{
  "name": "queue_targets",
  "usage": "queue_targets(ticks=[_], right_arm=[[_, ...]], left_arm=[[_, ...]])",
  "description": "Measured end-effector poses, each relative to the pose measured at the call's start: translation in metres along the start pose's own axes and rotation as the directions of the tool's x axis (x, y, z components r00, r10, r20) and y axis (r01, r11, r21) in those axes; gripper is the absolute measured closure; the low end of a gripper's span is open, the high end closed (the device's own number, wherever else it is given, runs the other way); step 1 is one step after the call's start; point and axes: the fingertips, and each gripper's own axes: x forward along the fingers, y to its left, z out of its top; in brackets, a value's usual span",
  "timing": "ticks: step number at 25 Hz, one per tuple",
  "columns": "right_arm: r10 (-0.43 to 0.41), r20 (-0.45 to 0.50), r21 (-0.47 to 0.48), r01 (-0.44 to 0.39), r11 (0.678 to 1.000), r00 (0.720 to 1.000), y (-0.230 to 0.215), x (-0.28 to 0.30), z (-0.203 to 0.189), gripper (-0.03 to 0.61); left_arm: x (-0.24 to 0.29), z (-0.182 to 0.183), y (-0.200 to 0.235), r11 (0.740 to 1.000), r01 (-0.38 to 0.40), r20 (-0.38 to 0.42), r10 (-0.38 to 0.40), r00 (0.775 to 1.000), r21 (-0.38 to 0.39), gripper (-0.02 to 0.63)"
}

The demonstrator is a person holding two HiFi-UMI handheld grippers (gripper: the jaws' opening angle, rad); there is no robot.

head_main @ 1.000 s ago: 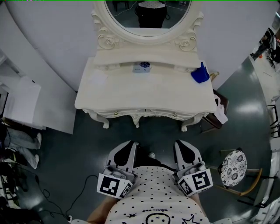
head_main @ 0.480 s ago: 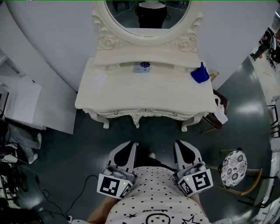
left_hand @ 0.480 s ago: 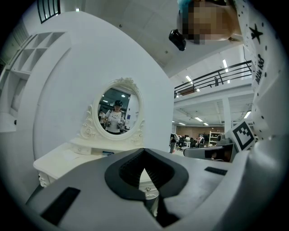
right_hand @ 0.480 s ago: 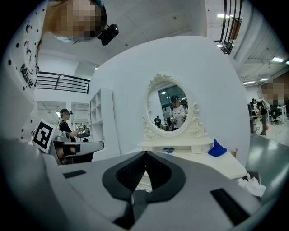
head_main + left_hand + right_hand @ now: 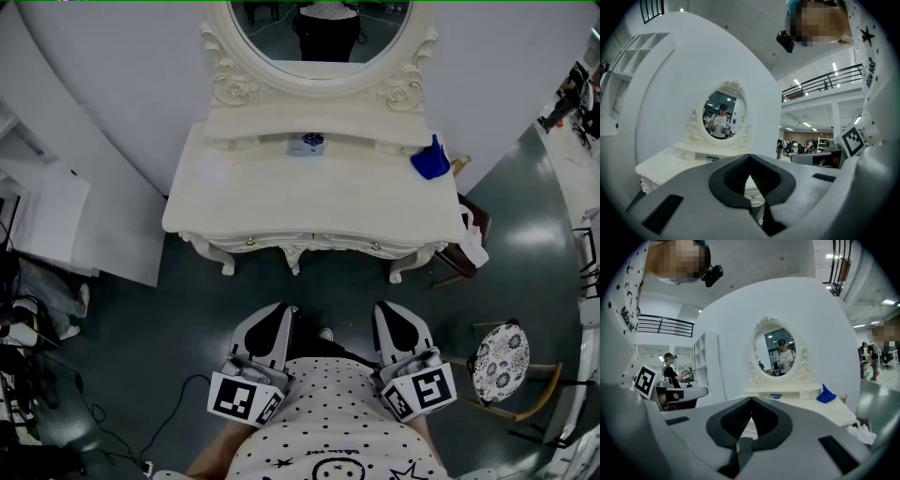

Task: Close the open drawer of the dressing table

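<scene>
Bystander's legs (image 5: 47, 286) shifted beside the carved, glossy cream dressing table (image 5: 309, 197).

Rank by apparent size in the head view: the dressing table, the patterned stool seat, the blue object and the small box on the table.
1. dressing table
2. patterned stool seat
3. blue object
4. small box, only a little smaller; a close call.
</scene>
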Motion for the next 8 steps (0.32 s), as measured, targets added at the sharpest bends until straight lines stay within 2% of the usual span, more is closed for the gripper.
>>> queue_targets(ticks=[8], right_arm=[[0.009,-0.005,-0.004,-0.009,1.0,1.0,0.0037,-0.0017,-0.0001,0.569]], left_arm=[[-0.005,0.0014,-0.0002,1.0,-0.009,0.006,0.009,1.0,-0.003,0.603]])
